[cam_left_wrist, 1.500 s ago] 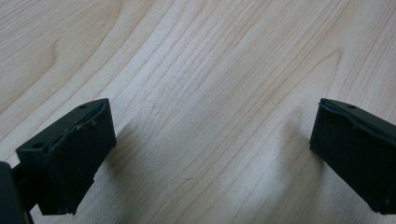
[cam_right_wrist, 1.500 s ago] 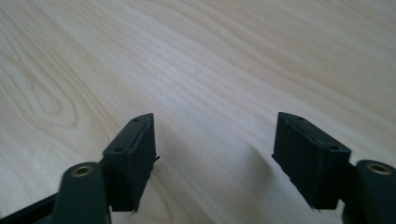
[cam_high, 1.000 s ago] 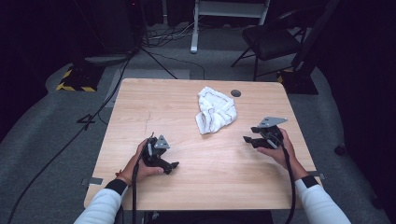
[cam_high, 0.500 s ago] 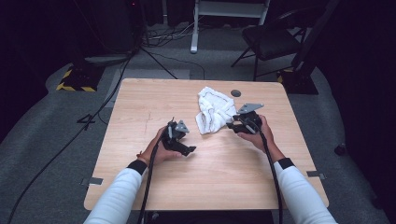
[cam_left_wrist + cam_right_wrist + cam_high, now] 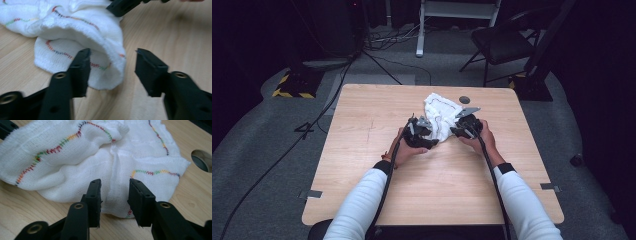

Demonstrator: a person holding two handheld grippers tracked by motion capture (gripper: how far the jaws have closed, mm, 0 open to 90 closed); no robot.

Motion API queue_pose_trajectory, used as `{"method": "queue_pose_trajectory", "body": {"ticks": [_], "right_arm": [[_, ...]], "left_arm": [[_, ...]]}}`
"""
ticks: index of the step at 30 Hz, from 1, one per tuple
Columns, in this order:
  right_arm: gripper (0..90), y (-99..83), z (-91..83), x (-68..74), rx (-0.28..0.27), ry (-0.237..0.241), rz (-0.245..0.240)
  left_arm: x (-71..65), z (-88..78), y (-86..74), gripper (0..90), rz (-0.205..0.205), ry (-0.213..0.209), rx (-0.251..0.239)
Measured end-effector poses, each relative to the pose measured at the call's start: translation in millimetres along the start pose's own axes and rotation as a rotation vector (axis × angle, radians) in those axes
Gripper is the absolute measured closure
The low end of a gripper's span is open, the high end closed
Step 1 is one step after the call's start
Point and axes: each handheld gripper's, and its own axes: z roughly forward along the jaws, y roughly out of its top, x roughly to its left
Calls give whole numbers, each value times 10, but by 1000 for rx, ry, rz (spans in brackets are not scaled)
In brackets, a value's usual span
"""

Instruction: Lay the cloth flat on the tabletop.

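A crumpled white cloth (image 5: 439, 114) with multicoloured stitching lies at the middle back of the wooden table (image 5: 362, 150). My left gripper (image 5: 421, 134) sits at its near left edge. In the left gripper view a folded corner of the cloth (image 5: 100, 50) lies between the jaws of the left gripper (image 5: 112, 53), which have just been closing and still stand apart from it. My right gripper (image 5: 463, 127) is at the cloth's near right edge. A ridge of cloth (image 5: 115, 170) runs between the jaws of the right gripper (image 5: 115, 182), also just closing, with gaps still showing.
A round cable hole (image 5: 464, 99) sits in the table just behind the cloth. A black chair (image 5: 502, 42) and a white stand (image 5: 419, 30) are on the floor beyond the table, with cables (image 5: 312, 125) trailing at the left.
Both hands have moved inward and forward from the table's sides to the cloth's near edge. Both pairs of jaws stand narrower than before.
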Motion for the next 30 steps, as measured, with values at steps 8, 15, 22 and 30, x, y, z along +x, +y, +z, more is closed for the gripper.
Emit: {"method": "queue_pose_trajectory", "body": {"ticks": [8, 15, 22, 30], "right_arm": [[830, -55, -48, -11, -17, 8, -9], [889, -65, -132, 17, -40, -12, -52], [893, -112, -357, -20, -93, -16, -21], [895, -182, -581, -12, -123, -29, -15]], "left_arm": [[78, 35, -17, 728, 27, 6, 18], [83, -63, 16, 864, 61, 16, 6], [118, -284, 24, 874, 48, 37, -30], [102, -527, -14, 876, 64, 54, -43]]}}
